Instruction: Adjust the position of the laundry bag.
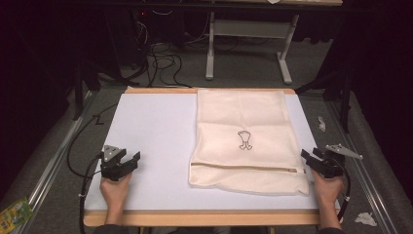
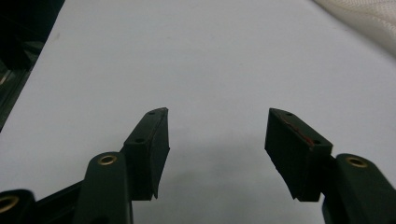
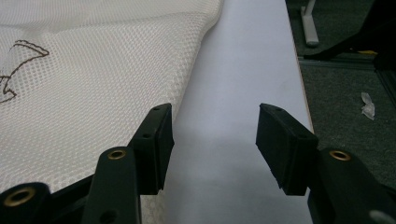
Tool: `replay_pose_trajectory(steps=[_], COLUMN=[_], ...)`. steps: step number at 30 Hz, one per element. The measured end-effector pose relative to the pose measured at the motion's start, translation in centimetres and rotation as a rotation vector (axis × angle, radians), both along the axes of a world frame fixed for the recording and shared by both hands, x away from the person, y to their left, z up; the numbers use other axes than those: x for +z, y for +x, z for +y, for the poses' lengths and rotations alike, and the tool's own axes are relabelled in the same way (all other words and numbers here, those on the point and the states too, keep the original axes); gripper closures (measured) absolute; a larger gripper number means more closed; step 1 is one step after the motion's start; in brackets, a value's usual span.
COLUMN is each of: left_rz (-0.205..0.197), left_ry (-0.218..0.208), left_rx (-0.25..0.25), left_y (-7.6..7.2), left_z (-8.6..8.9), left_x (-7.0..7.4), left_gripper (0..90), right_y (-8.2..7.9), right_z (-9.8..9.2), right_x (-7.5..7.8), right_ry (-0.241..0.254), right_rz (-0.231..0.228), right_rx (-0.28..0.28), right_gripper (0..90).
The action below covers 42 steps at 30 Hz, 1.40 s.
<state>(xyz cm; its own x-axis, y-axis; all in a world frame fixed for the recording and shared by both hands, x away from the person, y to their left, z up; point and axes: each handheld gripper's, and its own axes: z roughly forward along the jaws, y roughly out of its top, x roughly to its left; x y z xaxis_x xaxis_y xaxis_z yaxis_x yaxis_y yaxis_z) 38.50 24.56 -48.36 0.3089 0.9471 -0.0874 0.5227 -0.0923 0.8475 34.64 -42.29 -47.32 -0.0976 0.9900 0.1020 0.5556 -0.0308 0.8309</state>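
High view: I see a cream mesh laundry bag lying flat on the right half of the white table top, its far edge at the table's far side and its zipper running across the near end; a small dark line drawing sits near its middle. My left gripper rests on the bare white surface at the near left, well apart from the bag, with the hand behind it at the table's near edge. My right gripper sits at the bag's near right corner, just beside the zipper's end, held by the right hand. Left gripper view: both black jaws stand spread wide over plain white table, nothing between them; a corner of the mesh bag shows at the upper right. Right gripper view: the jaws are likewise spread wide and pinch nothing; one jaw lies over the bag's edge, the other over the bare white strip beside it, and whether that jaw touches the mesh I cannot tell. Scraps of crumpled paper lie on the grey floor to the right.
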Motion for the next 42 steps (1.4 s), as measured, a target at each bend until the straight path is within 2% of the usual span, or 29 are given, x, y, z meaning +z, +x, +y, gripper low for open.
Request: replay_pose_trajectory(steps=[4, 9, 14, 17, 22, 26, 28, 29, 32, 35, 40, 42], left_rz=[0.007, 0.02, 0.057, 0.102, 0.087, 0.081, 0.08, 0.073, 0.078, 0.08, 0.074, 0.081], left_ry=[-0.018, -0.015, -0.032, -0.046, -0.042, -0.032, -0.032, -0.011, -0.001, -0.012, 0.01, 0.021], left_rx=[0.011, -0.001, -0.031, -0.033, -0.026, -0.031, -0.044, -0.051, -0.065, -0.077, -0.105, -0.12], left_y=[0.1, 0.2, 0.6, 1.1, 0.9, 0.9, 0.9, 0.7, 0.7, 0.8, 0.9, 1.1], left_z=[0.1, 0.1, 0.2, 0.4, 0.3, 0.2, 0.1, -0.3, -0.8, -1.2, -2.2, -2.9], left_x=[0.0, 0.0, 0.0, -0.1, 0.0, 0.0, 0.0, 0.1, 0.1, 0.4, 0.8, 0.9], left_gripper=[38.5, 35.7, 35.1, 36.8, 37.6, 37.6, 36.5, 36.0, 36.0, 36.0, 36.0, 36.0], right_y=[0.0, 0.1, 0.0, 0.0, 0.1, 0.1, 0.3, 0.3, 0.4, 0.3, 0.1, 0.1], right_z=[0.0, 0.0, 0.0, 0.0, 0.0, -0.1, 0.0, 0.1, 0.4, 0.4, 0.3, 0.3], right_x=[0.0, 0.0, 0.0, 0.0, 0.0, 0.0, -0.1, 0.0, 0.0, 0.0, 0.1, 0.1], right_ry=[-0.007, 0.0, 0.008, 0.005, 0.001, 0.005, 0.002, -0.009, -0.033, -0.044, -0.036, -0.027], right_rz=[-0.002, 0.005, 0.005, 0.004, 0.002, 0.008, 0.028, 0.031, 0.029, 0.024, 0.005, 0.005], right_rx=[0.004, -0.001, -0.005, -0.006, 0.001, -0.001, -0.005, -0.001, 0.0, 0.003, -0.005, 0.002], right_gripper=[45.9, 45.2, 44.8, 44.8, 45.4, 51.1, 52.5, 52.8, 52.8, 52.7, 52.4, 55.7])
